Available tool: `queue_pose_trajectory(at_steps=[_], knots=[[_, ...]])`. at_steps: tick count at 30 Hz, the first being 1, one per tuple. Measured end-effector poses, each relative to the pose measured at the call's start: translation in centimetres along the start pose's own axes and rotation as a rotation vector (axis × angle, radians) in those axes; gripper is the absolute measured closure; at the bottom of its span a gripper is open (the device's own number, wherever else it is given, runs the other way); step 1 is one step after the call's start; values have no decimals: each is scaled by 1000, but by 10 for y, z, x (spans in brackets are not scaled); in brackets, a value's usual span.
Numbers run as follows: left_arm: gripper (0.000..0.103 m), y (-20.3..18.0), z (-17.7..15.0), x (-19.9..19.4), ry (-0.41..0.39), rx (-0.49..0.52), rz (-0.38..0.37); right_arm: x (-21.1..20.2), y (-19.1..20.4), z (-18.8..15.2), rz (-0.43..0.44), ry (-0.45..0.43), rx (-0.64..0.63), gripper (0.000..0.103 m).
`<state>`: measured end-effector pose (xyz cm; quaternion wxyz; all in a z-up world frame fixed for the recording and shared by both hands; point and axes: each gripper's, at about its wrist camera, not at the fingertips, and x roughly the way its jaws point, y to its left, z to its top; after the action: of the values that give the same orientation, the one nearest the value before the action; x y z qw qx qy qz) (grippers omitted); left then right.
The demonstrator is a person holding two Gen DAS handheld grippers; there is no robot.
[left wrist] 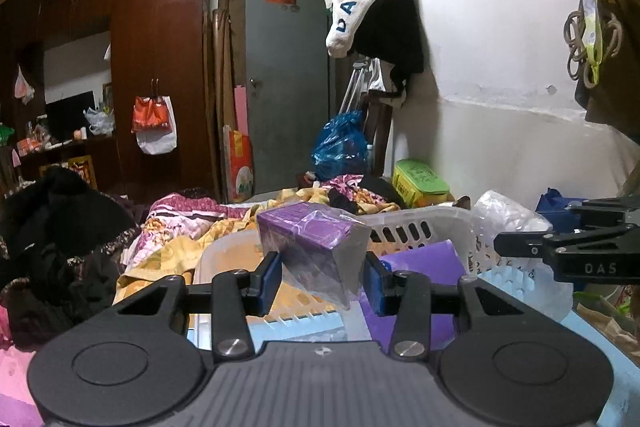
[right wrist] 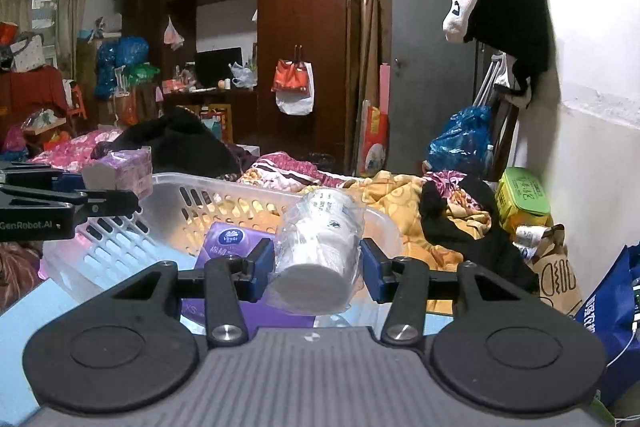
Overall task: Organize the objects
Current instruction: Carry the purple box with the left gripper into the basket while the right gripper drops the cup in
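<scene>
The left gripper (left wrist: pixel 323 277) is clamping a purple plastic-wrapped tissue pack (left wrist: pixel 316 239) while the right gripper (right wrist: pixel 318 269) is clamping a sleeve of white paper cups (right wrist: pixel 316 247); both are hanging above the white slotted plastic basket (right wrist: pixel 224 187) — the basket lying just ahead and below, cups' long axis pointing forward.

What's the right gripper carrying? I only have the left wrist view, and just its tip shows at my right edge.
Observer: A clear-wrapped stack of white cups, lying sideways, clamped in the right gripper.
Operator: Above the basket?
Observer: Yes, it hangs over the near end of the white slotted basket.
Operator: What's already in there?
Observer: A purple tissue pack with a round logo, lying by the basket's near end.
Operator: Is my load visible from there?
Observer: Yes, the left gripper holds a purple pack at the basket's left rim.
</scene>
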<state>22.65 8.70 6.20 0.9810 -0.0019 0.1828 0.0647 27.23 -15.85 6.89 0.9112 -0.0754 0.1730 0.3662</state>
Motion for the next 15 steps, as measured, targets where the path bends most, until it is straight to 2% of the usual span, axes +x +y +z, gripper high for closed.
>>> queue_pose_trajectory(at_steps=[1,3,4,5,9,11,15], knots=[[55,1,-2,1,-3,-5,0,-1,1,0,6,-7,-4,50],[49,1,-5,-1,-33,0,20,-7,3,-2,8,-29,-15,38],[30,2,-6,-2,-28,3,28,-8,2,2,5,-43,-15,17],[18,2,-7,-2,-27,1,22,-14,2,1,-5,-69,-14,3],[18,0,-13,-21,-71,-1,-15,-48,-3,-15,19,-128,5,0],[18,0,-22,-39,-103,-24,-48,-72,-11,-37,32,-158,29,0],[18,-9,-55,-68,-108,-82,-126,-100,-25,-84,52,-136,110,0]])
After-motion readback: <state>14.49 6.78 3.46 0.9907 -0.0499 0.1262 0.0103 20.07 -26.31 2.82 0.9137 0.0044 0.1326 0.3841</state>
